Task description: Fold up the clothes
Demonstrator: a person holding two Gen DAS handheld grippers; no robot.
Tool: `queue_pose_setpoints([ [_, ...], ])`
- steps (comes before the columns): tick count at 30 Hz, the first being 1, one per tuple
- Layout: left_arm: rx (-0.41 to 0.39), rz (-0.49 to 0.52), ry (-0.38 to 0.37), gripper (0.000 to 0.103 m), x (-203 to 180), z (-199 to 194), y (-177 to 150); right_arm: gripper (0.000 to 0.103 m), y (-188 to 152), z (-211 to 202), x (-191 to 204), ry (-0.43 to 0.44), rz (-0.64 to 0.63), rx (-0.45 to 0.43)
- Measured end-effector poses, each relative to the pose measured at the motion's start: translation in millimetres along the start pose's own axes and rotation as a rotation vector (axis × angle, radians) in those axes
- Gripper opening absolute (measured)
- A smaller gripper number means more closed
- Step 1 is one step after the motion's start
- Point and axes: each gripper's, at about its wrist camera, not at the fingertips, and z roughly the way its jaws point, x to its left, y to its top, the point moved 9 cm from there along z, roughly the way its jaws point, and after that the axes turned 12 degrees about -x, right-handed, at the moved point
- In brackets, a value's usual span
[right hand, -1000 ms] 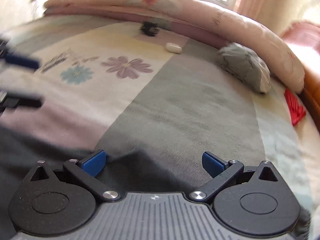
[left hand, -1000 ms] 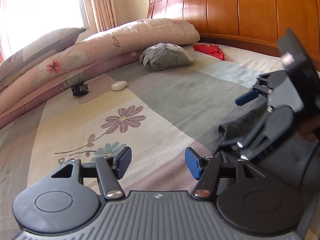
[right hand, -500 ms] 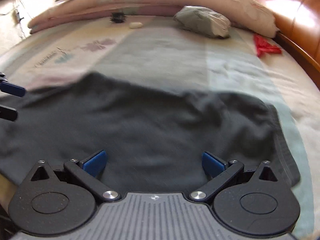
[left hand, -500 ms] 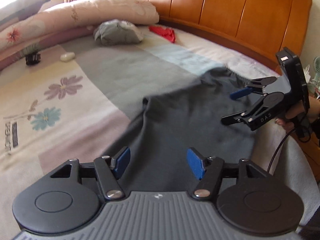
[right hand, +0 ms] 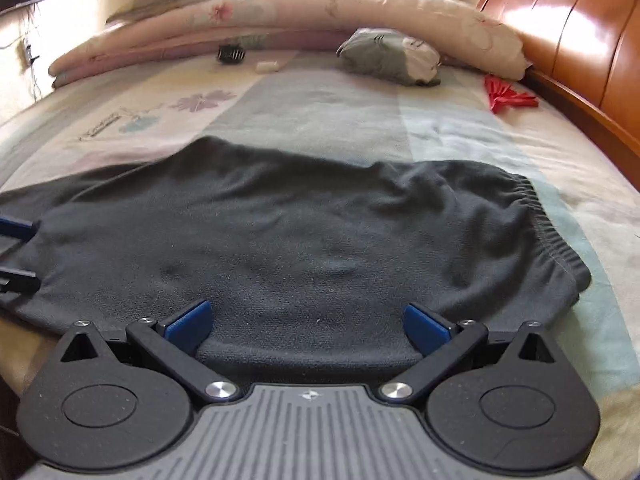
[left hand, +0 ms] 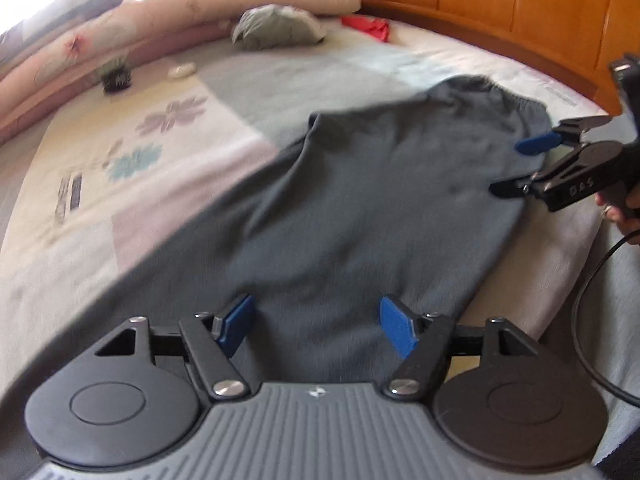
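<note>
A dark grey garment (left hand: 360, 200) with an elastic waistband (right hand: 552, 232) lies spread flat on the patterned bedsheet, near the bed's front edge. My left gripper (left hand: 316, 330) is open just above one end of it, nothing between its blue pads. My right gripper (right hand: 308, 324) is open over the garment's near edge, also holding nothing. The left wrist view shows the right gripper (left hand: 520, 168) at the waistband side, held by a hand (left hand: 624, 204). The left gripper (right hand: 14, 252) shows at the left edge of the right wrist view.
Rolled quilts and pillows (right hand: 280, 20) line the far side. A grey bundled cloth (right hand: 388, 56), a red item (right hand: 504, 96), a small white object (left hand: 182, 70) and a black object (left hand: 116, 78) lie on the sheet. A wooden headboard (left hand: 520, 4) bounds the right. A cable (left hand: 588, 312) hangs there.
The left view has swung right from the bare sheet onto the garment. The garment now lies spread out flat. Both grippers have drawn back toward its edges and stayed open.
</note>
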Motion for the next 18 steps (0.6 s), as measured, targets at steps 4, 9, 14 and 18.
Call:
queue_pose_setpoints([
  [4,-0.016,-0.014,0.004,0.071,0,-16,-2,0.103,4,-14,0,-0.033,0.048,-0.006],
  [9,-0.006,-0.038,0.020,0.071,1,-8,1,0.103,7,-6,26,-0.008,0.022,0.005],
  [14,-0.028,-0.089,0.042,0.072,6,-21,-2,0.103,-3,-2,32,-0.043,0.032,-0.001],
  [18,-0.054,-0.130,0.110,0.072,36,-45,-6,0.103,-2,-2,31,-0.047,0.036,0.010],
])
